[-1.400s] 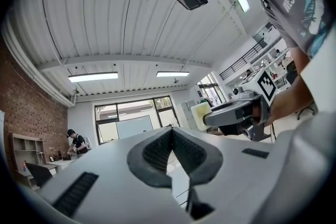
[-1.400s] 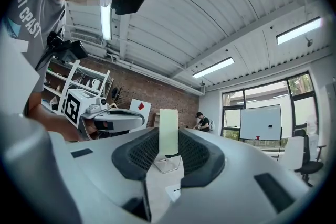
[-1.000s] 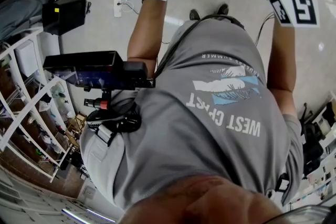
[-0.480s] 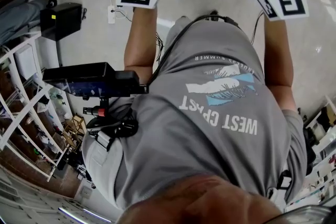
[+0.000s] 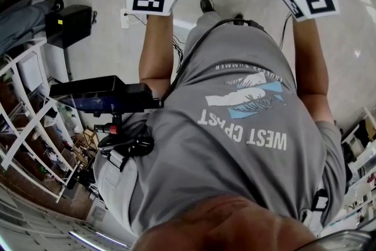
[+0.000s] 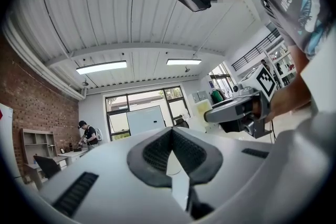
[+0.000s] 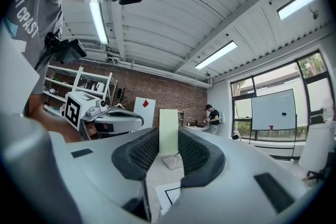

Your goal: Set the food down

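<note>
One pale-green block (image 7: 168,124), likely food, clamped upright between right gripper (image 7: 167,139) jaws. Judged light, stiff; grip flat faces mid-height. Left gripper (image 6: 171,134) beside right gripper, jaws together, nothing held.

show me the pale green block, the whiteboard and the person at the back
pale green block (image 7: 168,131): right gripper view, middle of its flat face
whiteboard (image 7: 273,109): right gripper view, centre of the white panel
person at the back (image 7: 213,115): right gripper view, on the dark torso
</note>
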`<state>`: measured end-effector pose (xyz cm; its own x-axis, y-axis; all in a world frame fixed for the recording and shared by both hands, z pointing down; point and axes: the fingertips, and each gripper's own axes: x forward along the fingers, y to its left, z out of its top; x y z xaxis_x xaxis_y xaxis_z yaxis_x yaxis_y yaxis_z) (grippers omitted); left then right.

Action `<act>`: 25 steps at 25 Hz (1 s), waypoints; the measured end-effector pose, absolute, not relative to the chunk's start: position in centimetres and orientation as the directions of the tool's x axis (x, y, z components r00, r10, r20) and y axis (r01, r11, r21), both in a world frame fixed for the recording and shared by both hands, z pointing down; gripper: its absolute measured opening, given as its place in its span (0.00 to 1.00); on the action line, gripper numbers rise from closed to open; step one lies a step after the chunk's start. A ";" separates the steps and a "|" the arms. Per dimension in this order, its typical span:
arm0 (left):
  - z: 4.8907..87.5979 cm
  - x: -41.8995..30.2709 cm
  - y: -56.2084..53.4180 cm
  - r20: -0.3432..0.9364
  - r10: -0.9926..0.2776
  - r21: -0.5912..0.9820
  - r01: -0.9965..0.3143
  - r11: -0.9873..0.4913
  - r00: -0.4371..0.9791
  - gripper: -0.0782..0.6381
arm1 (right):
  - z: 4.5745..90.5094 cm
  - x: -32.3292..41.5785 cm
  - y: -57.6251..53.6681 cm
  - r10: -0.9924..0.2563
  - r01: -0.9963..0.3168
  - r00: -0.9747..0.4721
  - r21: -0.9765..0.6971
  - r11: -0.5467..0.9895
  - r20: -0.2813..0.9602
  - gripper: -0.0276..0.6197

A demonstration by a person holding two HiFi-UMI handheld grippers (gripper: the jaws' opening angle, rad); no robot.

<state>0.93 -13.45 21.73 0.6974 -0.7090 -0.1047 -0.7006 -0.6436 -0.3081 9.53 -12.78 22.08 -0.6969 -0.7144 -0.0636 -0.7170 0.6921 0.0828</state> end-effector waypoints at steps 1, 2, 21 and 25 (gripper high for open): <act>22.1 0.5 -14.4 -0.103 -0.705 -0.308 -0.696 -0.649 0.702 0.12 | 22.5 9.0 -13.7 -0.719 -0.722 -0.692 0.079 0.688 -0.064 0.21; 22.8 0.0 -15.3 -0.102 -0.700 -0.308 -0.691 -0.654 0.707 0.12 | 23.3 8.5 -14.5 -0.723 -0.726 -0.687 0.074 0.683 -0.065 0.21; 23.7 -2.3 -24.5 -0.117 -0.575 -0.297 -0.581 -0.757 0.810 0.12 | 24.7 5.7 -22.7 -0.811 -0.807 -0.585 0.118 0.579 -0.020 0.21; 25.0 -1.8 -24.6 -0.093 -0.573 -0.294 -0.572 -0.765 0.814 0.12 | 25.6 6.1 -22.8 -0.818 -0.817 -0.574 0.087 0.570 -0.028 0.21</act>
